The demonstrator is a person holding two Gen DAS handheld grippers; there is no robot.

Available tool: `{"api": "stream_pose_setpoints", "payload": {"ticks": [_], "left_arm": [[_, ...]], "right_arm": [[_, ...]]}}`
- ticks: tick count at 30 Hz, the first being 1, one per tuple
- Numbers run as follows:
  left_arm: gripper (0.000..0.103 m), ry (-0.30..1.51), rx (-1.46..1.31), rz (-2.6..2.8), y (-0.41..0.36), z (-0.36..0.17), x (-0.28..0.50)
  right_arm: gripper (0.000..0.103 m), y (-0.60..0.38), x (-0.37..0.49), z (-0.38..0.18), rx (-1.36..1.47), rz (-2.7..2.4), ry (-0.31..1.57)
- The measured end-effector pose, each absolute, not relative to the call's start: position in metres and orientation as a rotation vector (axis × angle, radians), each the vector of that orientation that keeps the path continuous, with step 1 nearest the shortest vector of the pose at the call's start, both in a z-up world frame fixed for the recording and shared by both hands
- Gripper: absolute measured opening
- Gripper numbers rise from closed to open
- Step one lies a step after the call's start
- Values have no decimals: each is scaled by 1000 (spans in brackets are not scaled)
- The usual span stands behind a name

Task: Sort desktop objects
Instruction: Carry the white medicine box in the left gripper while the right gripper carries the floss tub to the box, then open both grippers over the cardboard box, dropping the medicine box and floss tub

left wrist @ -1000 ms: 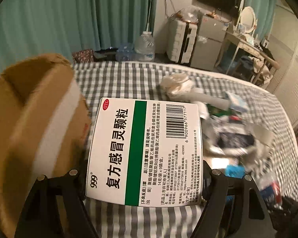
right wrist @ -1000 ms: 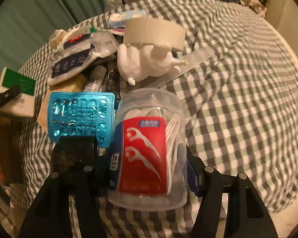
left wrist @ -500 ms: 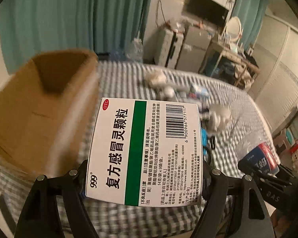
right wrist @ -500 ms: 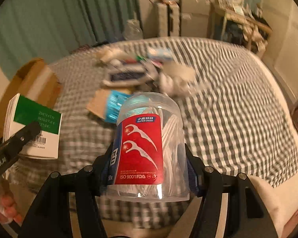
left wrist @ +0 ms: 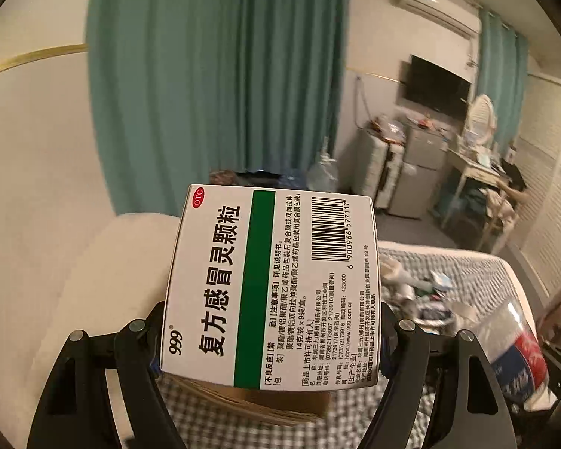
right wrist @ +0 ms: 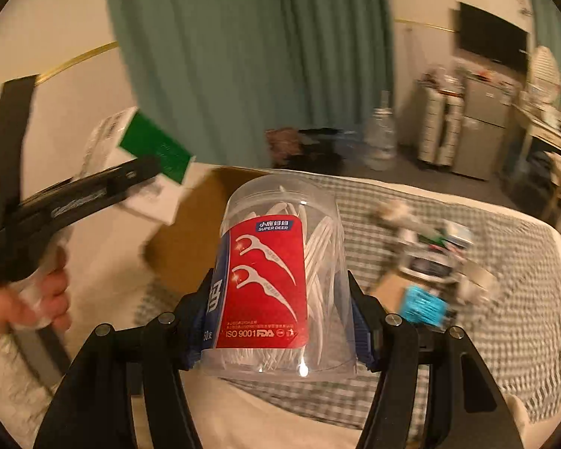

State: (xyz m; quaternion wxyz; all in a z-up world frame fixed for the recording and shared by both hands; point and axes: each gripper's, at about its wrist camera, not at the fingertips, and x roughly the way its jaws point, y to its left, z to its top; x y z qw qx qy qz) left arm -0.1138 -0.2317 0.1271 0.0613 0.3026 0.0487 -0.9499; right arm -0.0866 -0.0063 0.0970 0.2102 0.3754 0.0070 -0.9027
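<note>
My left gripper (left wrist: 269,336) is shut on a white medicine box (left wrist: 269,284) with a green stripe and holds it in the air above a brown cardboard box (left wrist: 258,404). My right gripper (right wrist: 280,318) is shut on a clear floss-pick jar (right wrist: 276,273) with a red label, raised above the near edge of the bed. The left gripper and its medicine box (right wrist: 146,157) also show at the left of the right wrist view, and the jar (left wrist: 520,351) shows at the right of the left wrist view. The cardboard box (right wrist: 190,247) lies behind the jar.
A grey checked bedspread (right wrist: 505,318) carries a blurred pile of small items (right wrist: 430,262), among them a blue blister pack (right wrist: 422,305). Teal curtains (left wrist: 213,75), a water jug (right wrist: 381,142), cabinets and a desk stand behind the bed.
Both grippers have risen and tilted up with their loads, so the views now show the room more than the bed. The left gripper has moved over the cardboard box.
</note>
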Motion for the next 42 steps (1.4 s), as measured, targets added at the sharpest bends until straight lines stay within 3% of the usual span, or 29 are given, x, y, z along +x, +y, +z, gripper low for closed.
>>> {"api": "stream_pose_setpoints", "payload": {"ticks": [10, 21, 23, 25, 33, 42], "left_arm": [[80, 243, 1057, -2797, -277, 51, -123], [80, 268, 1146, -2743, -304, 2, -139], [84, 298, 1145, -2722, -307, -1, -139], [94, 371, 1147, -2702, -314, -3, -138], [96, 422, 1145, -2700, -304, 7, -126], [102, 181, 1147, -2783, -210, 45, -100]], "right_arm": [[61, -95, -145, 41, 1157, -2411, 85], [62, -112, -200, -21, 1347, -2338, -68], [77, -110, -203, -20, 1345, -2348, -117], [85, -109, -200, -11, 1300, -2377, -116], [85, -72, -175, 32, 1163, -2534, 2], [88, 23, -137, 79, 988, -2710, -11]]}}
